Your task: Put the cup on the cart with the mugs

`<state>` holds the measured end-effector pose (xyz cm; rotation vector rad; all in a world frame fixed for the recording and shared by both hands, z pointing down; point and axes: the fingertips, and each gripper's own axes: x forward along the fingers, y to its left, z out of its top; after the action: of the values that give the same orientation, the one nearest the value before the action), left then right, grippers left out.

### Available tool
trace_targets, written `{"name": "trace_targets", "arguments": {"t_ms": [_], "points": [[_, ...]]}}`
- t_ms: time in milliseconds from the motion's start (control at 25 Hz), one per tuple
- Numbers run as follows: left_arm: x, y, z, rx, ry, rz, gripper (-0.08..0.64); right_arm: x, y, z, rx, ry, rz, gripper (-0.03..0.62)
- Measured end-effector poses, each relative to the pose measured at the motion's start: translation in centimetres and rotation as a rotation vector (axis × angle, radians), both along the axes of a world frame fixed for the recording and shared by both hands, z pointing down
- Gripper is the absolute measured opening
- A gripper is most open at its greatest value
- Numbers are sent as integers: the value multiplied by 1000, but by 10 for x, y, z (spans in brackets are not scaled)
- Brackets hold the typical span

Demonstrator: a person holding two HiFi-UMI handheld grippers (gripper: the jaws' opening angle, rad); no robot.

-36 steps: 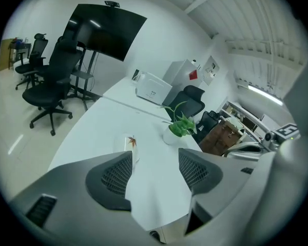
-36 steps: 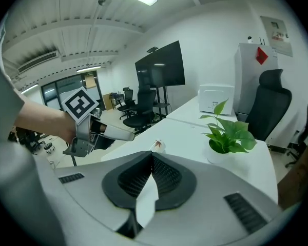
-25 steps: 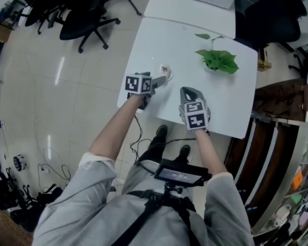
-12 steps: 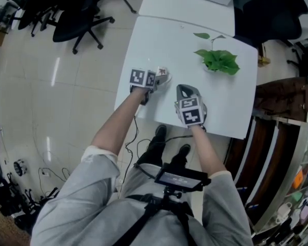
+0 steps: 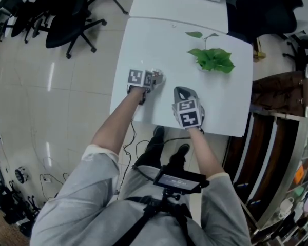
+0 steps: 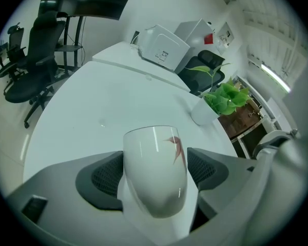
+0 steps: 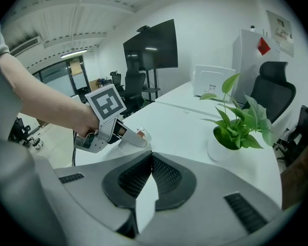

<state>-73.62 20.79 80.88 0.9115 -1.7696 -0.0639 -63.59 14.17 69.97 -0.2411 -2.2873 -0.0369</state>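
Cup (image 6: 155, 158) sits between the left tool's (image 6: 156, 170) wide jaws, which have just been closing a little (not yet squeezing, I judge), on the bench (image 6: 92, 111) left of the plant (image 6: 223, 99); centre it, then clamp gently. Right tool's (image 7: 146, 188) jaws are together, empty.

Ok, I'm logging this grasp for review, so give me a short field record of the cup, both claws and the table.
cup: white glossy cup with a red mark, upright on the white table
left claw: around the cup, jaws just been closing, not visibly clamped
right claw: shut, empty, over the table
nearby: green potted plant in a white pot, apart from the cup
stage: cup not yet lifted
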Motion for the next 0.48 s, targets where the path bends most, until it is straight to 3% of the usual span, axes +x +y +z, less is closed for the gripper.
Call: {"name": "trace_targets", "arguments": {"t_ms": [160, 480], "points": [[0, -5, 1, 39, 6, -5, 382, 1, 0, 3, 0, 6, -1, -3], [2, -2, -1, 33, -15, 2, 379, -1, 1, 2, -1, 6, -11, -3]]}}
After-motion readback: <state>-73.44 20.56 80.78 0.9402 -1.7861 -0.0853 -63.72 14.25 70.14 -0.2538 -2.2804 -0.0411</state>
